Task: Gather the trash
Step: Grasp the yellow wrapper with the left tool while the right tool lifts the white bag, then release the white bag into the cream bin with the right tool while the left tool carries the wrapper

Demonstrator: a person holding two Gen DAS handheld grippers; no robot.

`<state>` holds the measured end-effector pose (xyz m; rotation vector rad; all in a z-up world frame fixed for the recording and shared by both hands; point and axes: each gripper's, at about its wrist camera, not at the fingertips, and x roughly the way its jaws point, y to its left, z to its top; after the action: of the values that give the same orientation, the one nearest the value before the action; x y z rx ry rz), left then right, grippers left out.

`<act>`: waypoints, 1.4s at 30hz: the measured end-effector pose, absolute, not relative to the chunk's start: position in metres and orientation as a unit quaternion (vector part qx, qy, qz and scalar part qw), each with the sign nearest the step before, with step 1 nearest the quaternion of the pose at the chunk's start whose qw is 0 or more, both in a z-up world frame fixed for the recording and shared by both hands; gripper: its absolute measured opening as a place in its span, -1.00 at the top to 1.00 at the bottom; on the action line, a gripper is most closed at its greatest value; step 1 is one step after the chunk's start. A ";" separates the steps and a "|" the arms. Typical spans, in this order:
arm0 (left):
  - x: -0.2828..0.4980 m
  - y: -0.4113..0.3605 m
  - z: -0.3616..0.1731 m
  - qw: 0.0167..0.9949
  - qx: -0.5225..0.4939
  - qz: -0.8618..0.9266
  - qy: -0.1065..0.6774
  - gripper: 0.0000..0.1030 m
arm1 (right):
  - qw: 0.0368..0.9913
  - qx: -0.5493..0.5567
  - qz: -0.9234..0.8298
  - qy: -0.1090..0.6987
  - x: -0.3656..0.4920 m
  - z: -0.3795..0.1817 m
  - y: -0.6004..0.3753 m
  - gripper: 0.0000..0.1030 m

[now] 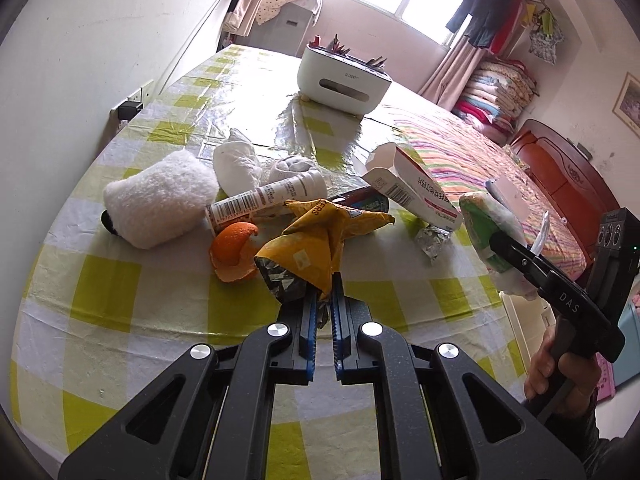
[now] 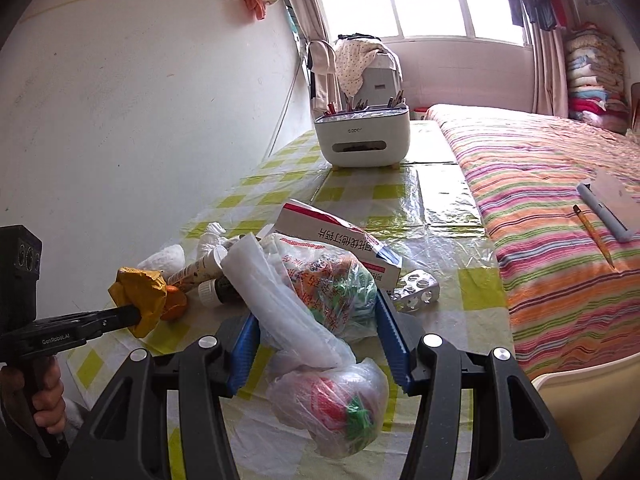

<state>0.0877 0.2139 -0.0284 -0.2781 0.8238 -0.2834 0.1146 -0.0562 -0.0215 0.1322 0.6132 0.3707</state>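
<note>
My left gripper [image 1: 324, 294] is shut on a crumpled yellow wrapper [image 1: 320, 240], lifted a little above the checked tablecloth [image 1: 120, 300]. In the right wrist view the left gripper [image 2: 134, 316] comes in from the left with the yellow wrapper [image 2: 138, 292]. My right gripper [image 2: 316, 312] is shut on a clear plastic bag [image 2: 316, 280] stuffed with printed wrappers; its knotted end hangs below the fingers. The left wrist view has the right gripper [image 1: 498, 242] at the right edge with the plastic bag [image 1: 480, 220].
On the table lie an orange peel [image 1: 234, 254], a white tube [image 1: 264, 198], a dark bottle [image 1: 364, 202], a medicine box [image 1: 416, 188], a foil blister pack [image 1: 432, 240], tissue wads [image 1: 236, 164] and a white plush [image 1: 160, 204]. A white organiser [image 1: 344, 80] stands behind. A striped bed [image 2: 560, 208] borders the right.
</note>
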 end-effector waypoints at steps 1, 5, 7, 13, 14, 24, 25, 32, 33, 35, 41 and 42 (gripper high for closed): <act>0.088 0.208 -0.027 0.896 -0.132 -0.143 0.398 0.88 | 0.936 0.068 0.176 0.298 0.113 -0.021 -0.061 -0.02; 0.086 0.180 -0.023 0.895 -0.124 -0.173 0.393 0.88 | 0.941 0.075 0.152 0.294 0.106 -0.022 -0.079 -0.02; 0.086 0.166 -0.021 0.893 -0.118 -0.189 0.392 0.88 | 0.942 0.080 0.140 0.293 0.102 -0.023 -0.087 -0.02; 0.085 0.128 -0.020 0.883 -0.104 -0.227 0.397 0.88 | 0.949 0.105 0.094 0.282 0.089 -0.024 -0.116 -0.02; 0.084 0.121 -0.020 0.881 -0.100 -0.235 0.399 0.89 | 0.951 0.106 0.084 0.279 0.087 -0.024 -0.121 -0.02; 0.073 0.059 -0.004 0.868 -0.068 -0.298 0.391 0.88 | 0.949 0.160 -0.017 0.271 0.064 -0.034 -0.178 -0.02; 0.071 0.053 -0.002 0.867 -0.065 -0.304 0.389 0.88 | 0.948 0.164 -0.027 0.270 0.061 -0.035 -0.183 -0.02; 0.064 0.016 0.010 0.859 -0.042 -0.338 0.381 0.88 | 0.940 0.195 -0.078 0.267 0.042 -0.044 -0.210 -0.02; 0.063 0.011 0.011 0.859 -0.039 -0.342 0.380 0.88 | 0.939 0.199 -0.084 0.267 0.040 -0.044 -0.213 -0.03; 0.061 0.002 0.013 0.857 -0.035 -0.347 0.379 0.88 | 0.937 0.210 -0.092 0.265 0.036 -0.045 -0.219 -0.03; 0.063 -0.017 0.019 0.854 -0.025 -0.362 0.374 0.88 | 0.935 0.223 -0.106 0.257 0.029 -0.046 -0.228 -0.06; 0.063 -0.020 0.020 0.853 -0.024 -0.363 0.373 0.88 | 0.934 0.223 -0.109 0.257 0.028 -0.046 -0.229 -0.06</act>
<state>0.0632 -0.0198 0.0196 -0.0505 0.7853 -0.7642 0.0281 -0.2293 -0.0457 0.4566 0.5247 -0.2232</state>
